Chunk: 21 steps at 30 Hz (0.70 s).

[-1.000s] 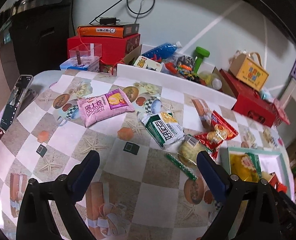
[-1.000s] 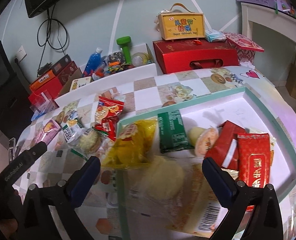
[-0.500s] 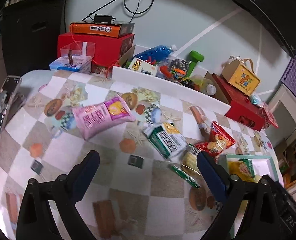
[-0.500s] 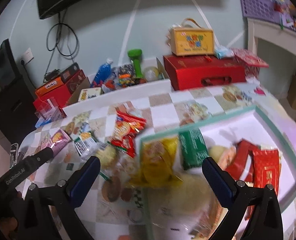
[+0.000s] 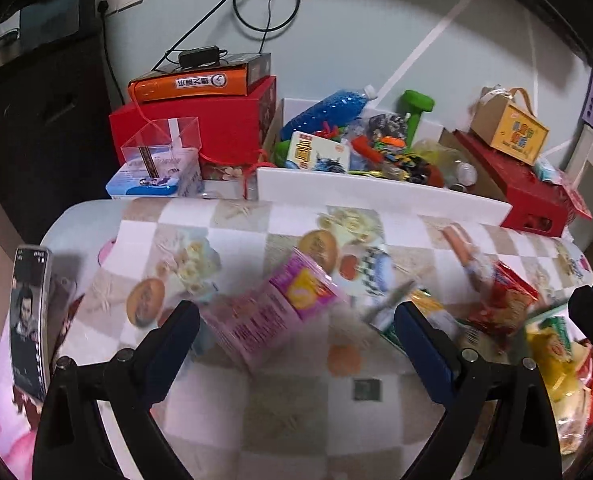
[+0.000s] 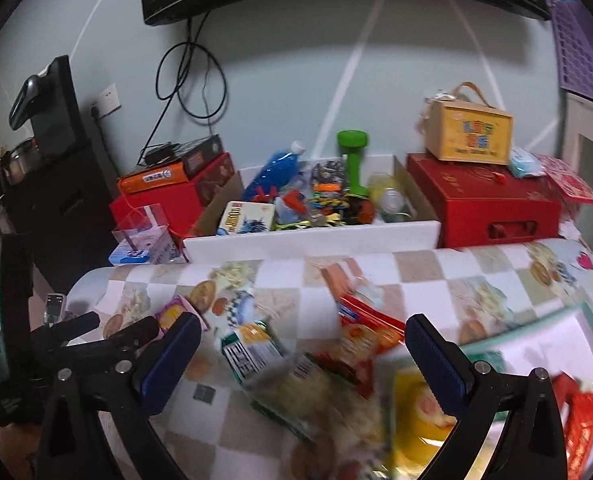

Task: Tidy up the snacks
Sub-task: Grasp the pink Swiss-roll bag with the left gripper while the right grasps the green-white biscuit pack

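Checkered oilcloth printed with cookies and starfish covers the table [image 5: 280,420], which is strewn with loose snacks. Nearest the left gripper [image 5: 296,344] lies the pink snack pack [image 5: 272,316], flat on the cloth and framed between its wide-spread, empty fingers. Beside the pink pack, toward the tray, sit a green-and-white packet [image 6: 252,350] and a red chip bag [image 6: 366,330]. Past those, the green-rimmed tray [image 6: 536,320] already holds a yellow bag [image 6: 420,404] and red packets. The right gripper [image 6: 296,360] hangs over the packets beside the tray, fingers also spread and holding nothing. Both views are smeared with motion blur, so a hurried grab could likely slide the slick pink pack away, or pinch only a corner and drop it. A phone [image 5: 28,320] stands at the table edge beyond the pink pack and could be knocked.
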Motion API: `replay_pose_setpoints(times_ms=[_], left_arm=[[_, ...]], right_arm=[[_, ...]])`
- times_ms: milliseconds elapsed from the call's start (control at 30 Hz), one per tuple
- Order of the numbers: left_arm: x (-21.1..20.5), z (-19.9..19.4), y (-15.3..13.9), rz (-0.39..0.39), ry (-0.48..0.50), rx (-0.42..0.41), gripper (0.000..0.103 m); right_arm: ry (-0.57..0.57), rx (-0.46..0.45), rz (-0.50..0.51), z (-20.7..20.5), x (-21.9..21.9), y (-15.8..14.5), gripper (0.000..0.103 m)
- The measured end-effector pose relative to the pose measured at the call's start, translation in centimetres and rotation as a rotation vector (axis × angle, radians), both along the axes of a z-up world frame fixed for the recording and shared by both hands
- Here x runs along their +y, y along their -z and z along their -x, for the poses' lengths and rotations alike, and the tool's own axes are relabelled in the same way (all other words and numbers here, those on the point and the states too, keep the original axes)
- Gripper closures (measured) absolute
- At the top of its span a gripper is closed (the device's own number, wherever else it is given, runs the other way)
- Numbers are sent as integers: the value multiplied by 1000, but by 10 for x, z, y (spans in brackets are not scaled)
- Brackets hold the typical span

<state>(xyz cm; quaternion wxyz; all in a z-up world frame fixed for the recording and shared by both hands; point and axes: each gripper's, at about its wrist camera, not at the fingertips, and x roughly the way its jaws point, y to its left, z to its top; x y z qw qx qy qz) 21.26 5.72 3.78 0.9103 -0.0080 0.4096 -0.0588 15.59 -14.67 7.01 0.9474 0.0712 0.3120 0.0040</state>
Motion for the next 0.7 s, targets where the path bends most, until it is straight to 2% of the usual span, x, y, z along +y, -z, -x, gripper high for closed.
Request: replay_pose_setpoints(times_ms=[100, 367, 533, 700], left_arm=[[9, -13, 8, -9, -17, 1, 5], [19, -34, 34, 36, -37, 51, 5], [22, -36, 37, 42, -39, 51, 5], [27, -37, 40, 41, -56, 59, 5]], right_arm=[[-10, -3, 1, -15, 7, 4, 0], [-50, 39, 4, -44, 23, 29, 0], [-81, 96, 22, -52, 34, 51, 0], [-97, 121, 50, -55, 41, 59, 0]])
